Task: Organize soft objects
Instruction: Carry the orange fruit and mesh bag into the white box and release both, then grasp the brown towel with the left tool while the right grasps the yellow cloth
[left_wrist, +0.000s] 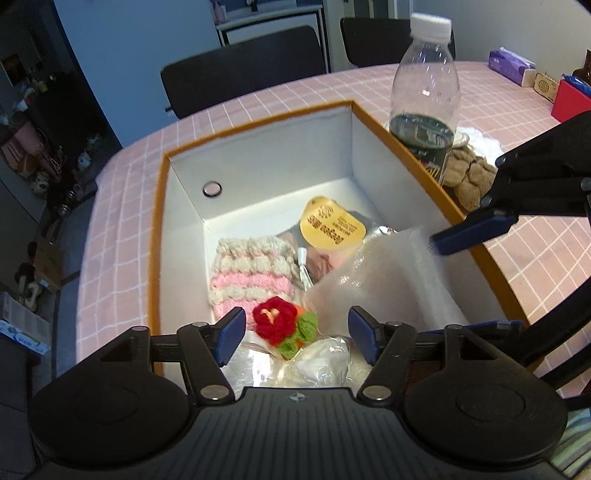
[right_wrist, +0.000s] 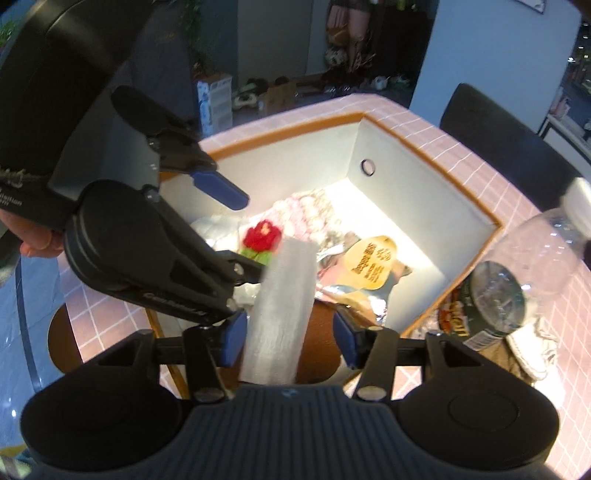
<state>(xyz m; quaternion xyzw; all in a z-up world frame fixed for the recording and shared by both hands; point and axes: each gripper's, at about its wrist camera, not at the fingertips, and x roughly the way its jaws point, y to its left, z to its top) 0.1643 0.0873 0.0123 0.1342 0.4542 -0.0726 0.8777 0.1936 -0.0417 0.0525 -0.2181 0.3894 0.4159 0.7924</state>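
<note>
The left gripper (left_wrist: 296, 334) hangs over the near end of an open box (left_wrist: 258, 155) with an orange rim and white inner walls. Its jaws stand wide apart and grip nothing. Directly between and just beyond its blue fingertips (left_wrist: 231, 334) lies a red knitted flower (left_wrist: 273, 321) with green leaves, on top of clear plastic wrapping (left_wrist: 325, 358) at the near end of the box floor.

Beyond the flower, against the left inner wall, lies a pink and white knitted pouch (left_wrist: 251, 277). To its right, farther into the box, rests a silver packet bearing a yellow label (left_wrist: 330, 227).

A white foam sheet (left_wrist: 384, 284) leans over the right side of the box, its lower end just beside the left gripper's right fingertip. In the left wrist view, one blue fingertip of the right gripper (right_wrist: 290, 339) touches the sheet's upper edge. In the right wrist view, the sheet runs up between that gripper's fingers, but both pads stand clear of it with gaps on either side; the jaws are spread wide and clamp nothing.

The box sits on a table covered with a pink checked cloth (left_wrist: 229, 118). Just outside the right wall stands a clear plastic bottle (left_wrist: 424, 96) with a white cap, beside a brown knitted item (left_wrist: 469, 177).
</note>
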